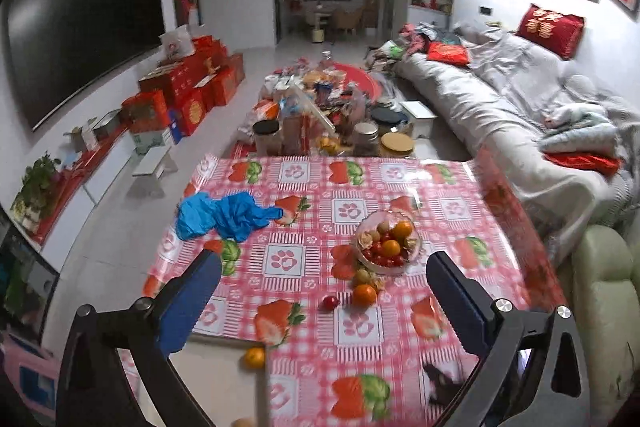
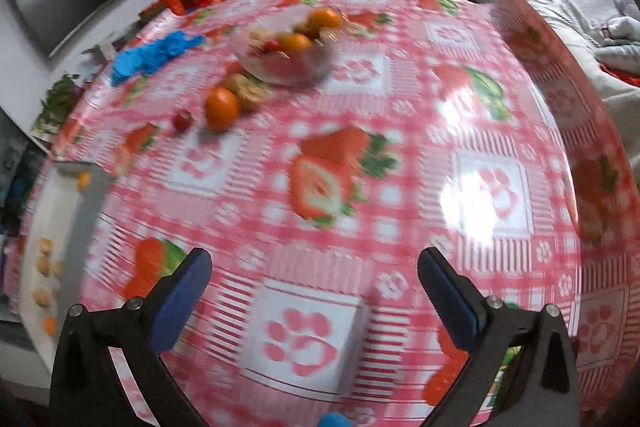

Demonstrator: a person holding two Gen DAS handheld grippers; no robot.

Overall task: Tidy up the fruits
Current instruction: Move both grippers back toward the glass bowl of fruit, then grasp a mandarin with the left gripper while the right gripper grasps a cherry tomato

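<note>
Fruit-filled bowl (image 1: 388,241) on table (image 1: 440,187), orange (image 1: 364,295) before it, cloth (image 1: 224,215) left.

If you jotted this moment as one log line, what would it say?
left hand-held gripper: open, empty | right hand-held gripper: open, empty | glass bowl: holds fruit | loose orange, small red fruit: on tablecloth

Right wrist view is motion-smeared: glass bowl (image 2: 286,57) ahead of the right gripper (image 2: 316,285), contents unreadable past orange blobs. Small pale pieces (image 2: 43,267) far left of it, can't identify. Left wrist view: orange (image 1: 254,357) below-left between the left gripper (image 1: 322,293) fingers (partly hidden by a blurred strip).
</note>
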